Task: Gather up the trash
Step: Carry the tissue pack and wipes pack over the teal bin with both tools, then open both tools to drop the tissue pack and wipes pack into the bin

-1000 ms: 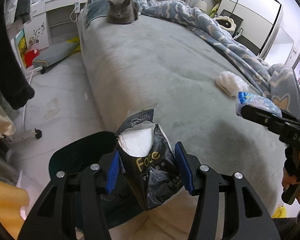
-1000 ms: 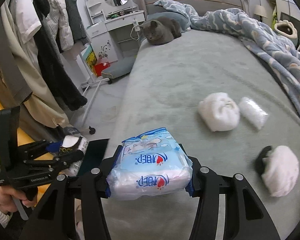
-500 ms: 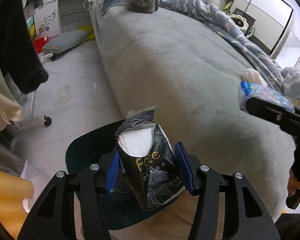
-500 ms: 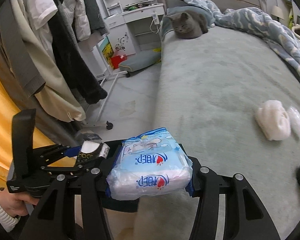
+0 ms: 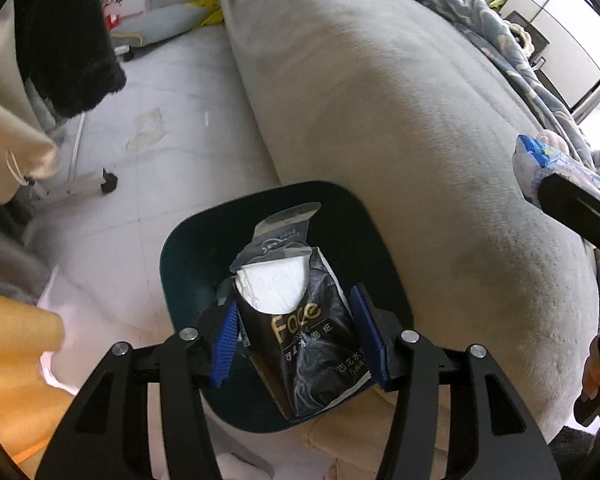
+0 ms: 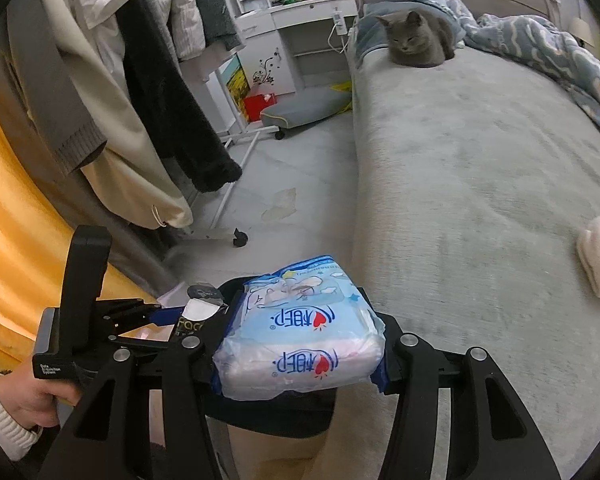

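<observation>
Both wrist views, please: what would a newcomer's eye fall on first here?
Probably the black tissue pack, gripped in the left gripper directly over the dark bin beside the bed. Next, the pale blue packet in the right gripper, and the grey cat at the bed's far end.

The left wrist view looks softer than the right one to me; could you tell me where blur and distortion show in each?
Left wrist view: the bed is smeared and bowed by the fisheye, the black tissue pack stays sharp. Right wrist view: crisper, the cat clear, the clothes rack bent at the rim.
</observation>
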`<state>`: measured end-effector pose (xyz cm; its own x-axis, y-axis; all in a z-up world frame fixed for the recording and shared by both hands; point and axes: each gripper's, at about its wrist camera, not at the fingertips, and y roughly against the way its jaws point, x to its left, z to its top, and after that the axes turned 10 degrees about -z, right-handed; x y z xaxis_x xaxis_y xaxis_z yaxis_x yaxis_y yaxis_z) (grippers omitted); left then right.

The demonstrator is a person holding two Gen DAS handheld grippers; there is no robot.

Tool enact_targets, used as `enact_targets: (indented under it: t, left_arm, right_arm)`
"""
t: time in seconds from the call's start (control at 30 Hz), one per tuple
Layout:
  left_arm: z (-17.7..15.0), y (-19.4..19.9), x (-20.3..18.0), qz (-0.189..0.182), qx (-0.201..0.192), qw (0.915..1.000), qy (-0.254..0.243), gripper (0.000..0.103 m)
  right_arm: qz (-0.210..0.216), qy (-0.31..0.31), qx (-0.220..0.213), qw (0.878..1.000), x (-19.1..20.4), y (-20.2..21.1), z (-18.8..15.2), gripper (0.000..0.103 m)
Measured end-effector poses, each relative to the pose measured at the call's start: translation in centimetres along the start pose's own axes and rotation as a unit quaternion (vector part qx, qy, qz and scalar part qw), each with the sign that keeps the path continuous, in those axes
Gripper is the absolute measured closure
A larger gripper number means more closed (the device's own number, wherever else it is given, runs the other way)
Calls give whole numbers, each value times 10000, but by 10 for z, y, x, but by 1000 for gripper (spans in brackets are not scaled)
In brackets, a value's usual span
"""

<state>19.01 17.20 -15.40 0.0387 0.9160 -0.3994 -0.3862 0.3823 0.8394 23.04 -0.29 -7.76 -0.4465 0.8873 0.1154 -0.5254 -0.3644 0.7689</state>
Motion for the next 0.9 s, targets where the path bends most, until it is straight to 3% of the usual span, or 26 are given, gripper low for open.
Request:
enact_targets:
  t: [0.27, 0.5, 0.9]
  left_arm:
    - [-2, 0, 18, -32, 150, 9997, 215, 46]
    - [-4, 5, 29, -68, 170, 9995, 262, 32]
    - [0, 34, 39, 3, -363, 9992, 144, 30]
  right_arm:
    - [59, 114, 140, 9998, 16, -15, 1, 49]
    - [114, 204, 253, 9994, 28, -27, 3, 49]
    - [32, 357, 795, 9962, 55, -67, -11, 49]
